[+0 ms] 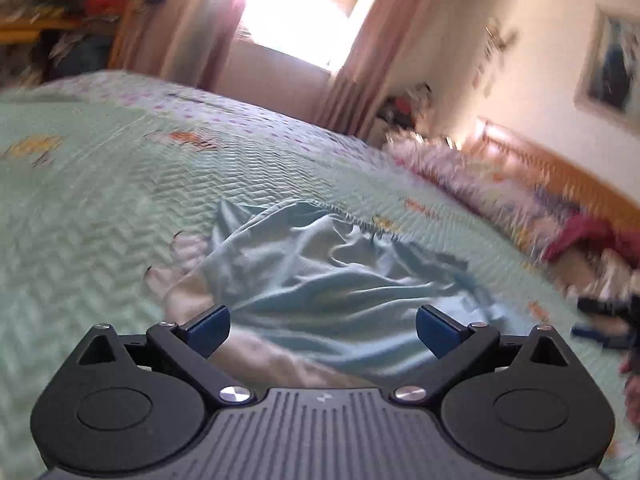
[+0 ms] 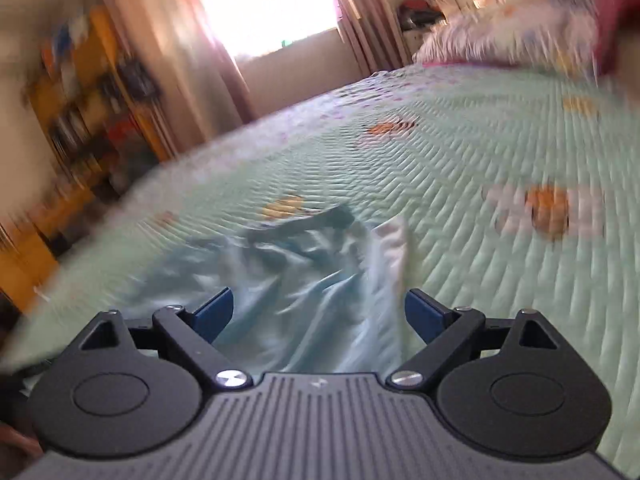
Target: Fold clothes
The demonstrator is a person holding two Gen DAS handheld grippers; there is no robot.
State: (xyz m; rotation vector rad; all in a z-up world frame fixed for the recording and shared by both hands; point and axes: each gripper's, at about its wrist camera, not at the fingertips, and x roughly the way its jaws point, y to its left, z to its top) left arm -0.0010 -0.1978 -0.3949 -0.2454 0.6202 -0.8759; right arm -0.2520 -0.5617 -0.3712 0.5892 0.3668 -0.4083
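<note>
We hold our left gripper (image 1: 322, 326) and right gripper (image 2: 319, 312) over the bed (image 1: 100, 200). Both have their fingers wide open and hold nothing. The light blue shirt (image 1: 320, 272) lies crumpled on the bed.

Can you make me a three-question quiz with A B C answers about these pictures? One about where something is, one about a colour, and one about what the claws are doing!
1. Where does the crumpled garment lie?
A. on the bed quilt
B. on a chair
C. on the floor

2. What colour is the garment mostly?
A. red
B. light blue
C. black

3. How do the two claws stand?
A. both shut on the garment
B. one open, one shut
C. both open, holding nothing

Answers:
1 A: the green quilt shows all around the garment.
2 B: its folds are pale blue, with a white part at one edge.
3 C: the left claw and the right claw each show fingers wide apart with nothing between them.
</note>
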